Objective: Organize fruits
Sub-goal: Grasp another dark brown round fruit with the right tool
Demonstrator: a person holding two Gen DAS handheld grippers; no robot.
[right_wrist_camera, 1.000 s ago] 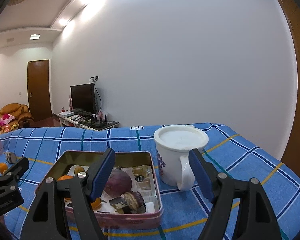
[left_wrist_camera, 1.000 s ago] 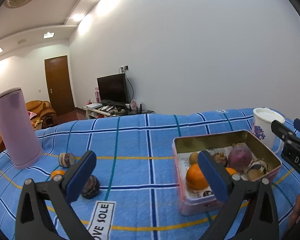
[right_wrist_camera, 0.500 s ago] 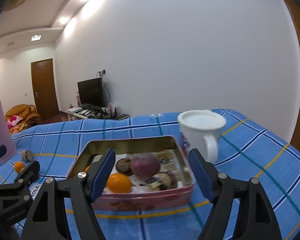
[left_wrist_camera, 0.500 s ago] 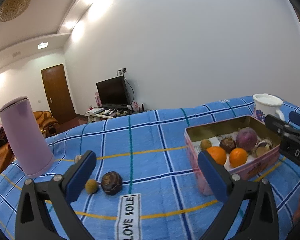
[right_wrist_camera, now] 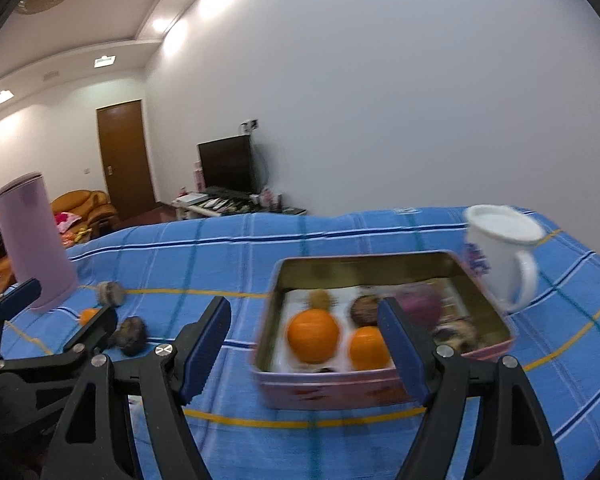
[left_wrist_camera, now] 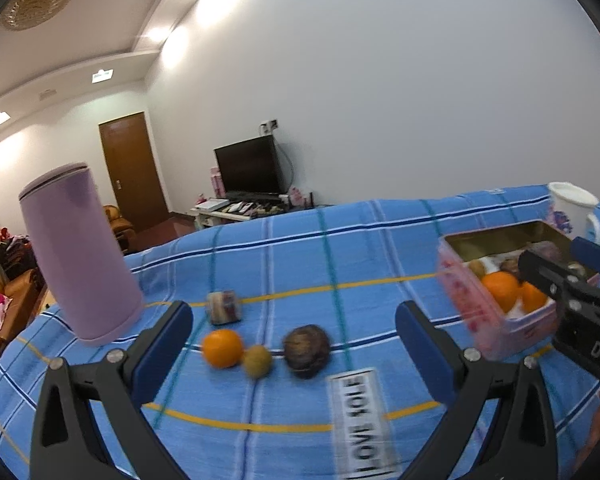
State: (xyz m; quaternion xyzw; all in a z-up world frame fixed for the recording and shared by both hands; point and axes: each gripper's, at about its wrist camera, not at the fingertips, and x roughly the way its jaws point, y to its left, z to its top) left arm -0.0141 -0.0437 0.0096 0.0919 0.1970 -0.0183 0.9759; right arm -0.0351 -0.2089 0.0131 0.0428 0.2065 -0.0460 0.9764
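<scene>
Three oranges are showing: one point(left_wrist_camera: 222, 348) lying loose on the cloth, two point(right_wrist_camera: 313, 335) point(right_wrist_camera: 369, 349) sitting in one tin point(right_wrist_camera: 380, 268). One mug point(right_wrist_camera: 500, 256) and one purple canister point(left_wrist_camera: 76, 252) are standing nearby.

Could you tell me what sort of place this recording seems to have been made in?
Most likely a home living room. A television sits on a low stand by the wall, an orange-brown sofa stands near a wooden door, and the work surface wears a blue plaid cloth.
</scene>
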